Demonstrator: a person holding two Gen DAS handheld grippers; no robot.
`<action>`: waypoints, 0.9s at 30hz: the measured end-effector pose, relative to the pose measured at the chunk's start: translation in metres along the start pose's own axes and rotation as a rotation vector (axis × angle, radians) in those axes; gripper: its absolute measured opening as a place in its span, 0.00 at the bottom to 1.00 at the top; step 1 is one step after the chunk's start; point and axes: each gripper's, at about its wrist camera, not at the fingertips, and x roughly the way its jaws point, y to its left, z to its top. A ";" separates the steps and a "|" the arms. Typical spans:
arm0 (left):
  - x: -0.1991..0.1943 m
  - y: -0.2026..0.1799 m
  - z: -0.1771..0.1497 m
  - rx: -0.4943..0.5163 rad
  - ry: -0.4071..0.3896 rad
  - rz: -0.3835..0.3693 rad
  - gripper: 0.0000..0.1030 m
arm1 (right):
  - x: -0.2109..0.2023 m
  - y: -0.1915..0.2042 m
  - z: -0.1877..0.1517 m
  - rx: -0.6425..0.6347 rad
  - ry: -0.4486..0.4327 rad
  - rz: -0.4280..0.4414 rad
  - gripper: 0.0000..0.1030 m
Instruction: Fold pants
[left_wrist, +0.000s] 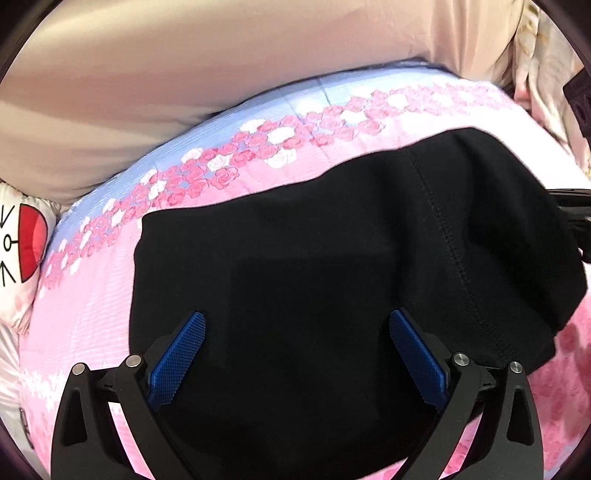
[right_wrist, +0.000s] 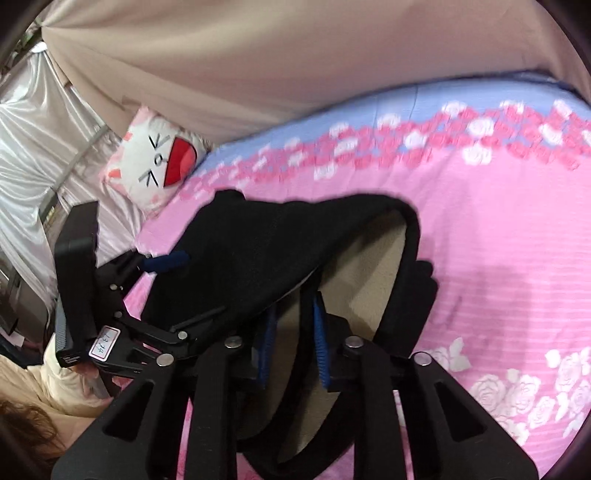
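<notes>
Black pants (left_wrist: 332, 258) lie on a pink flowered bedsheet (left_wrist: 92, 295). In the left wrist view my left gripper (left_wrist: 297, 325) is open, its blue pads spread wide just above the black cloth, holding nothing. In the right wrist view my right gripper (right_wrist: 293, 310) is shut on the waistband of the pants (right_wrist: 295, 229) and lifts it, so the beige lining (right_wrist: 369, 273) shows. The left gripper (right_wrist: 162, 264) also shows in the right wrist view at the left, next to the raised cloth. The right gripper's edge shows at the far right of the left wrist view (left_wrist: 569, 210).
A white cat-face pillow (right_wrist: 155, 166) lies at the head of the bed. A beige curtain (right_wrist: 258, 55) hangs behind the bed. Silvery cloth (right_wrist: 29, 129) hangs at the left. The pink sheet stretches to the right (right_wrist: 498, 240).
</notes>
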 end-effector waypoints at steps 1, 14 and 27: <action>-0.001 -0.001 -0.001 0.009 -0.002 0.007 0.95 | 0.003 -0.001 0.000 -0.011 0.010 -0.071 0.18; -0.018 0.003 -0.002 0.019 -0.035 -0.018 0.95 | -0.028 0.031 0.000 0.015 -0.082 -0.019 0.06; -0.007 0.000 -0.023 0.049 -0.052 0.030 0.95 | -0.024 -0.038 -0.065 0.306 -0.125 0.009 0.07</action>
